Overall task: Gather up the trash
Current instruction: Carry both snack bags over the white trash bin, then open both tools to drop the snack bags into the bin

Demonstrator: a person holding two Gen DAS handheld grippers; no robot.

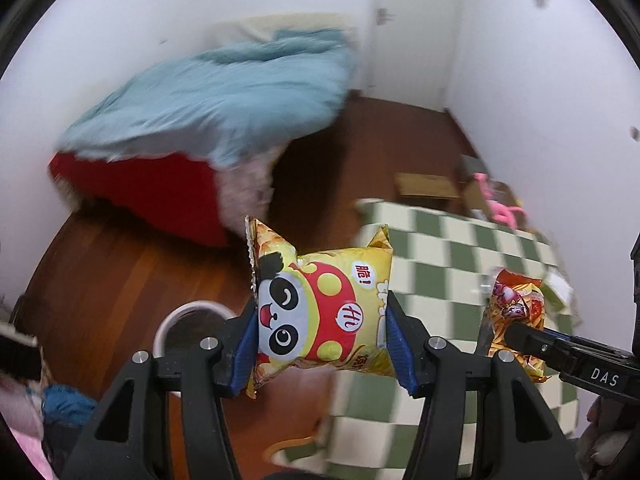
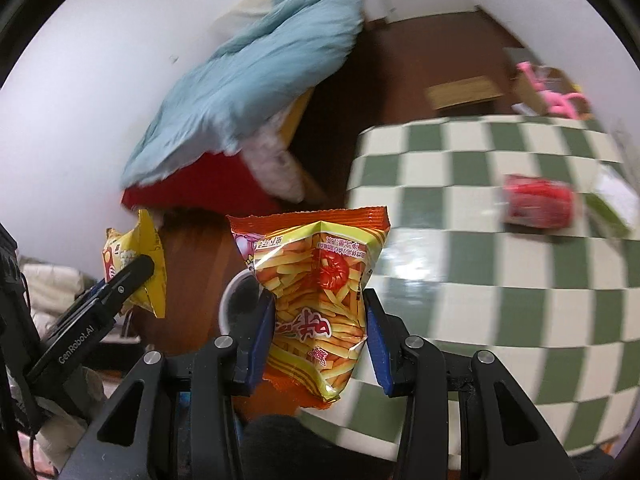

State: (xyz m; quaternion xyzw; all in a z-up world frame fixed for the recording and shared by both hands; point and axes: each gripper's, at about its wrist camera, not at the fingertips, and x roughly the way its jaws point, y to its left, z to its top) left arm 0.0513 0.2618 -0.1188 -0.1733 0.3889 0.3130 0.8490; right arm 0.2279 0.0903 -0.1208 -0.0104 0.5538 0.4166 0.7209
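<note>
A yellow snack bag with a panda face (image 1: 320,312) is pinched between the blue pads of my left gripper (image 1: 322,344), held in the air over the floor. That bag (image 2: 138,268) also shows at the left of the right wrist view. My right gripper (image 2: 320,320) is shut on an orange bag printed with fries (image 2: 316,292), which appears at the right of the left wrist view too (image 1: 516,320). Just beyond and below both bags sits a white round bin (image 1: 192,320) (image 2: 240,300) on the wooden floor. A red packet (image 2: 538,202) lies on the checkered table.
A table with a green and white checkered cloth (image 2: 480,240) fills the right side. A bed with a blue quilt (image 1: 224,92) over a red base stands by the far wall. Cardboard boxes and a pink toy (image 1: 500,204) sit behind the table.
</note>
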